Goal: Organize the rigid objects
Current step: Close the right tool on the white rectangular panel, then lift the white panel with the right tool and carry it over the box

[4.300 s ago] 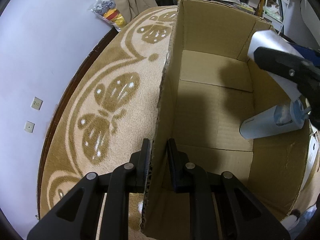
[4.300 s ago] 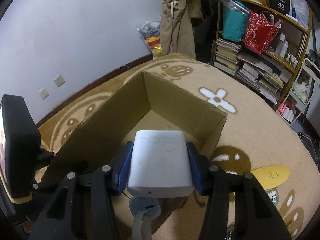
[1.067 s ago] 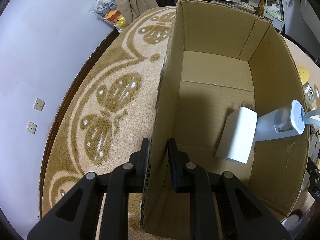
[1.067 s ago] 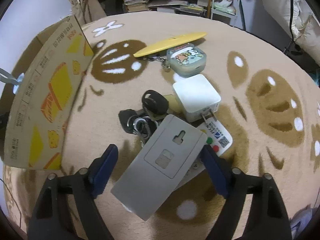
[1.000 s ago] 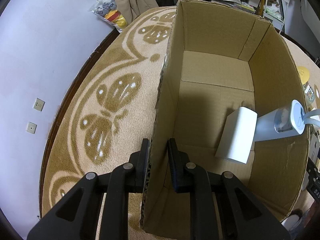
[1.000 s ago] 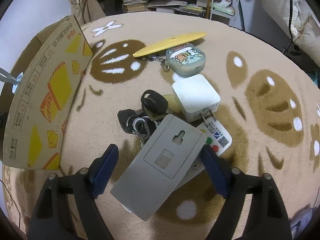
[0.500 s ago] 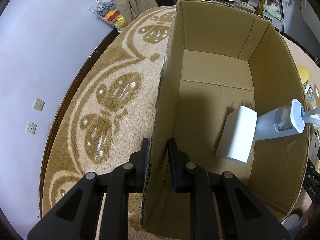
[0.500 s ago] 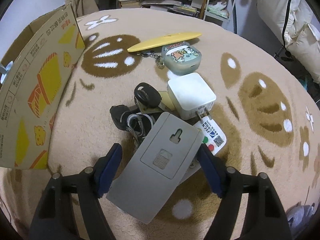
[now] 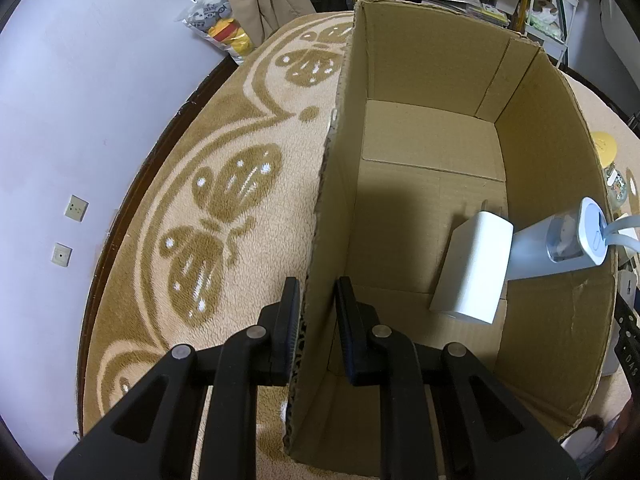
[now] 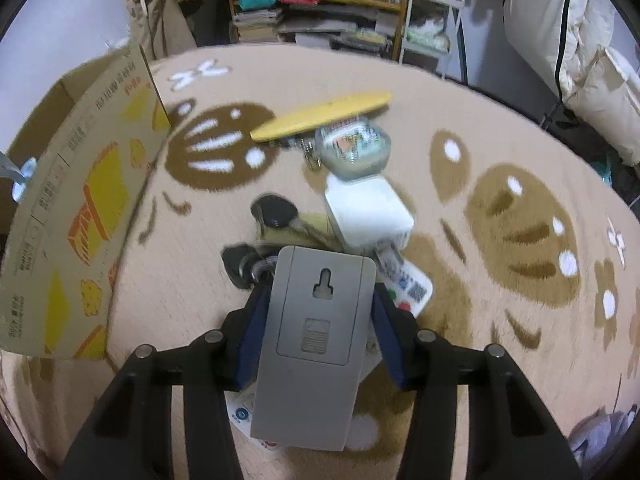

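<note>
My left gripper (image 9: pixel 316 292) is shut on the near left wall of the open cardboard box (image 9: pixel 320 220). Inside the box a white charger block (image 9: pixel 472 268) leans against a pale bottle with a blue-white cap (image 9: pixel 560 244). In the right wrist view the box's printed outer side (image 10: pixel 80 220) stands at the left. My right gripper (image 10: pixel 320 312) is closing its jaws on a flat grey case (image 10: pixel 316 340) with a keyhole slot. Both blue pads (image 10: pixel 254 332) touch its long sides.
On the patterned rug beyond the grey case lie dark keys (image 10: pixel 272 212), a white plug cube (image 10: pixel 368 212), a card with a QR code (image 10: pixel 412 292), a cartoon-printed case (image 10: pixel 354 148) and a yellow flat piece (image 10: pixel 320 120). Cluttered shelves (image 10: pixel 320 0) stand behind.
The right gripper's jaws have come in from wide apart onto the grey case, which has turned straight between them. The left gripper and the box have not moved.
</note>
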### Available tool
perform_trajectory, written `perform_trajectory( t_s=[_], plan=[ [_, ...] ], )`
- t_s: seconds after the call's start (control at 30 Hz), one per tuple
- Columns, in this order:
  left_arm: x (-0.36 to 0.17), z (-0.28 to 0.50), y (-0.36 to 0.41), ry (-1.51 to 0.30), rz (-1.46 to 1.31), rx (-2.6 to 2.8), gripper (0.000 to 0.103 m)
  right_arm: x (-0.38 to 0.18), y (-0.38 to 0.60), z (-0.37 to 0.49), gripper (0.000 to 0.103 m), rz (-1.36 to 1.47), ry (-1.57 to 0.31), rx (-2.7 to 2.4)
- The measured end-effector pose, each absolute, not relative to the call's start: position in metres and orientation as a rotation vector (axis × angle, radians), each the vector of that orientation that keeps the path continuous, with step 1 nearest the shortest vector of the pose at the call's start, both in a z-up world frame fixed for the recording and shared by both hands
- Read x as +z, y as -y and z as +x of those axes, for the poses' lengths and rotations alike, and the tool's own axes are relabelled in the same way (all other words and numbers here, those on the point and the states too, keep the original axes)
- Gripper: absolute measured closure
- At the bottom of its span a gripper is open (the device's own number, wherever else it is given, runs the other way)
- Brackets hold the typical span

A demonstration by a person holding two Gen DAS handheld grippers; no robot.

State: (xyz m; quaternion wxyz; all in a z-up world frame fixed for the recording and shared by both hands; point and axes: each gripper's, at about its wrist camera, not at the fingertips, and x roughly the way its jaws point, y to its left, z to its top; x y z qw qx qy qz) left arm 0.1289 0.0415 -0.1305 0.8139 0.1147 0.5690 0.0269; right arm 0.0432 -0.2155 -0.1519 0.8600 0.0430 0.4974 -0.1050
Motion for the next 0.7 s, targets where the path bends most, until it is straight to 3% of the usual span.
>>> perform_trajectory(
  t_s=[0.7],
  plan=[
    [-0.129, 0.131, -0.042, -1.219, 0.242, 0.058, 0.085, -0.116, 0.208, 0.055, 0.050, 0.226, -0.895, -0.038]
  ],
)
